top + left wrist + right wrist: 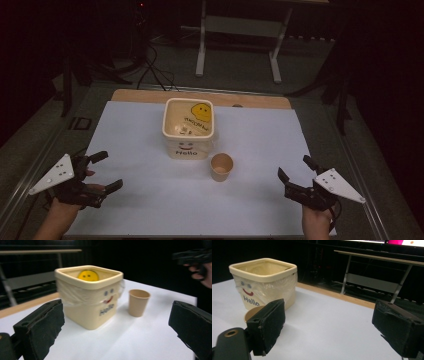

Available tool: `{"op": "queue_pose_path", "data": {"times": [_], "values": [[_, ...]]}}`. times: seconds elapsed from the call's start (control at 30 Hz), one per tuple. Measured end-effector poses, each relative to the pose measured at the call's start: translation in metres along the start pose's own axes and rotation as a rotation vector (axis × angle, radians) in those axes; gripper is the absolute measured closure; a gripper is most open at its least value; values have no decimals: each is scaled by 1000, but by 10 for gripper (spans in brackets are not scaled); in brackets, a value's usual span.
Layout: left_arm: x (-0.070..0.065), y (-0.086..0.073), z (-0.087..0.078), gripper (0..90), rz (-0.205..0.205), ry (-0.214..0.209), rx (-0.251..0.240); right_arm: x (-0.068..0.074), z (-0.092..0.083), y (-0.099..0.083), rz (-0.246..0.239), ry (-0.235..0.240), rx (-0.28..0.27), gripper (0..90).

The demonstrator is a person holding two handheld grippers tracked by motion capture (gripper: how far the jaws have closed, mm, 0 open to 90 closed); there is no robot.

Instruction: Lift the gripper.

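Your left gripper (102, 172) and right gripper (296, 173) hold jaws wide; that light, crushable paper cup (221, 167) likely wants a gentle mid-wall pinch.

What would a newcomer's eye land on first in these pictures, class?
Probably the cream bin printed with "Hello" and a smiley face, standing mid-table on the white sheet. Next, the small paper cup just in front of it, to its right, upright and apart from it. Then the left gripper and right gripper, open at the near corners.
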State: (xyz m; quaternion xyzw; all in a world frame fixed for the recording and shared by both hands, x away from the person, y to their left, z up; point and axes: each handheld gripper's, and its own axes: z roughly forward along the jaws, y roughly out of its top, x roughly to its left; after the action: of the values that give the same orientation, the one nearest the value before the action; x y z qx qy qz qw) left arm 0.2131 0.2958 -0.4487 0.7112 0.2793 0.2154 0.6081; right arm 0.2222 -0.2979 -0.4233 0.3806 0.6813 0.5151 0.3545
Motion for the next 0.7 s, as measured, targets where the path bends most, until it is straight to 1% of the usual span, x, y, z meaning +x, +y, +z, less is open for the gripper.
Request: {"op": "queue_pose_path", "data": {"times": [0.03,0.07,0.1,0.17,0.2,0.23,0.27,0.33,0.4,0.43,0.47,0.53,0.57,0.6,0.63,0.7], "values": [[1,1,-1,10,-12,3,0,0,-1,0,2,-1,1,113],[2,2,-2,9,-44,-13,-2,1,-2,0,-2,-1,1,113],[2,3,-3,9,-56,-10,-2,1,-2,0,-1,7,5,113],[2,3,-3,9,-56,-10,-2,2,-2,-1,-3,14,8,113],[1,8,-6,10,-86,-31,9,4,0,-1,-7,32,22,113],[1,8,-6,10,-86,-31,9,4,0,-1,-7,32,22,113],[-1,10,-7,10,-68,-19,10,5,1,-1,-8,38,22,113],[-1,13,-8,10,-71,-50,21,7,2,-1,-24,42,31,114],[-2,17,-8,10,-65,-51,28,8,3,0,-20,49,29,114],[-1,19,-7,10,-67,-68,30,8,3,0,-23,48,29,113],[-2,21,-6,10,-69,-73,27,8,3,1,-27,47,26,113],[-2,27,-3,10,-58,-92,43,8,3,2,-22,55,23,114],[-3,31,-1,10,-42,-106,54,8,3,3,-26,53,23,114],[-3,33,1,10,-37,-119,62,8,3,3,-28,54,23,113],[-5,38,4,10,-24,-123,69,8,3,3,-27,57,22,113],[-5,46,9,13,-25,-158,76,8,3,3,-24,57,22,114]]}}
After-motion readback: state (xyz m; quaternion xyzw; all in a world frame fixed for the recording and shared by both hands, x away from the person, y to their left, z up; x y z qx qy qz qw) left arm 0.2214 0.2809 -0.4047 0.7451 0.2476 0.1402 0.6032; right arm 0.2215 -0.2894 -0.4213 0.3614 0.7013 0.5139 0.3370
